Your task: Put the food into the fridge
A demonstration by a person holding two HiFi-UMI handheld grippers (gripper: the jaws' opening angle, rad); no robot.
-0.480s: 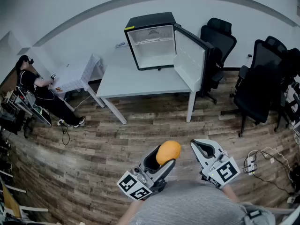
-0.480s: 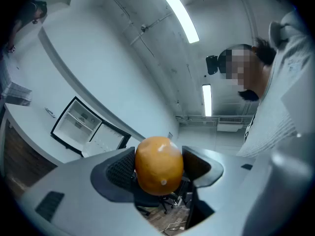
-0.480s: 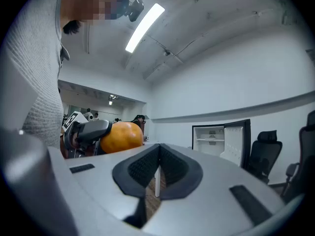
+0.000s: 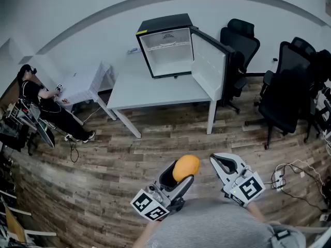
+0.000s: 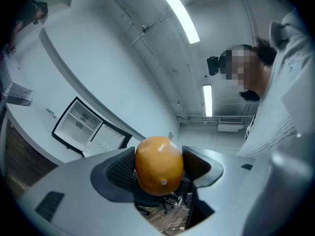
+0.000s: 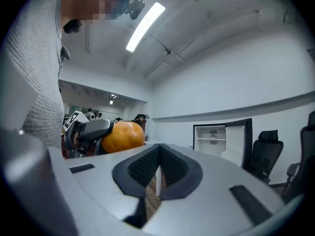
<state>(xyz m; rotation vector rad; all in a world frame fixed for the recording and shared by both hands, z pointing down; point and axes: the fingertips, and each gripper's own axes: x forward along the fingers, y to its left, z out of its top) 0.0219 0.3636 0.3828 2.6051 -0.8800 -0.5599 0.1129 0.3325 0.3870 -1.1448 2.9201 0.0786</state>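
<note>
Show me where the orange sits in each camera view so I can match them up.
Head view: the orange is low centre, clamped in the left gripper.
Left gripper view: the orange is bottom centre, between the jaws.
Right gripper view: the orange is left of centre, at mid height.
Shared landmark: the open fridge, visible in all three.

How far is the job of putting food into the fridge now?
Ready: the fridge on the table has its door open. In hand: the left gripper clamps an orange fruit; the right gripper is shut and empty. Left: carry the fruit to the fridge and place it inside.
</note>
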